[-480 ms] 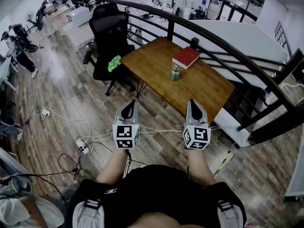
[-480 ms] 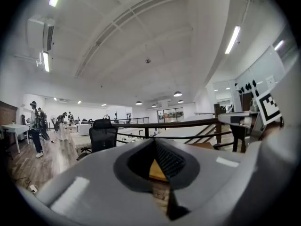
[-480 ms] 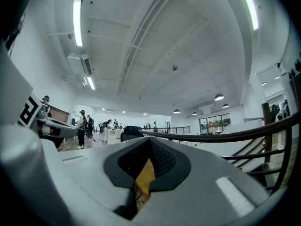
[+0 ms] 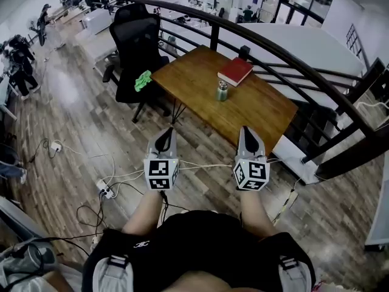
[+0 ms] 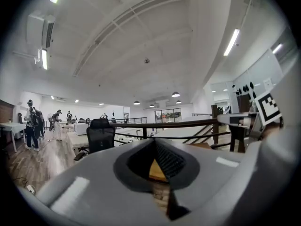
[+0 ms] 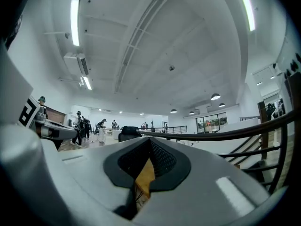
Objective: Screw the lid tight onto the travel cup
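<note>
Shows a small, squat travel cup (image 4: 222, 90): greenish body, silvery lid on top. Stands upright in the upper middle of the head view, on the wooden bench (image 4: 261, 111), just below a red book (image 4: 236, 71). Lower in the frame, holds the left hand-held gripper (image 4: 163, 140) and the right hand-held gripper (image 4: 250, 140) side by side over the plank floor (image 4: 91, 132), roughly level, aimed toward the bench, well apart from the cup. Keeps both pairs of jaws pressed together, nothing between them.

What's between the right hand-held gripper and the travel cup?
Head view: only bare wooden table between the right hand-held gripper and the travel cup; nothing else there.
</note>
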The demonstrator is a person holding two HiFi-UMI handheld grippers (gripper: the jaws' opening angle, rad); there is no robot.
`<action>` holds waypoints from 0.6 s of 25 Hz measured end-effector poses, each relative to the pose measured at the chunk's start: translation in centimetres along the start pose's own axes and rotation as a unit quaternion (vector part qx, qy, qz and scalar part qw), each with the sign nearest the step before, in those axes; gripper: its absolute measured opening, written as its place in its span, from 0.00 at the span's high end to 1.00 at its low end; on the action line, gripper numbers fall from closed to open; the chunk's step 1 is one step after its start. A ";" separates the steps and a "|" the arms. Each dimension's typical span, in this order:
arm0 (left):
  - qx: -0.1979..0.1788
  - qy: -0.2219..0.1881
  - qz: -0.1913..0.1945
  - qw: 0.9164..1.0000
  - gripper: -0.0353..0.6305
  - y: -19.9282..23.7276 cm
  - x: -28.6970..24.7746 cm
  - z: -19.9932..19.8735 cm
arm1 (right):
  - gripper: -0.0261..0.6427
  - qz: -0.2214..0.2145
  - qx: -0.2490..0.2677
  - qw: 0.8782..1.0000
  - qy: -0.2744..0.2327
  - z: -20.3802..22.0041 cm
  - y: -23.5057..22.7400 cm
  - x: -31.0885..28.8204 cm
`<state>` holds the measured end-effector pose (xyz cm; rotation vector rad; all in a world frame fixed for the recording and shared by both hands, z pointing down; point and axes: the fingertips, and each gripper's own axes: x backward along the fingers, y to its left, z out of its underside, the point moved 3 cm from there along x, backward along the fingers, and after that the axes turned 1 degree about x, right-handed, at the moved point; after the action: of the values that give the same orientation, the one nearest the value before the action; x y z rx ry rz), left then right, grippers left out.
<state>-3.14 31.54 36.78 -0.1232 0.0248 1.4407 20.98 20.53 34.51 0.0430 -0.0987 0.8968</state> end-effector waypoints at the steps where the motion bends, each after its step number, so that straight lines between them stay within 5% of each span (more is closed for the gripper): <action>1: 0.000 -0.001 0.002 1.000 0.87 0.2 0.0 0.1 | 0.96 0.001 0.002 1.000 0.001 0.1 0.3 0.0; 15: -0.004 -0.005 0.039 0.999 0.87 4.0 0.2 1.4 | 0.96 0.026 0.011 1.000 -0.004 0.7 4.7 -0.1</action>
<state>-7.15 32.33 37.86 -0.1229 0.0166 1.5193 17.16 23.36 35.22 0.0655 -0.0980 0.9502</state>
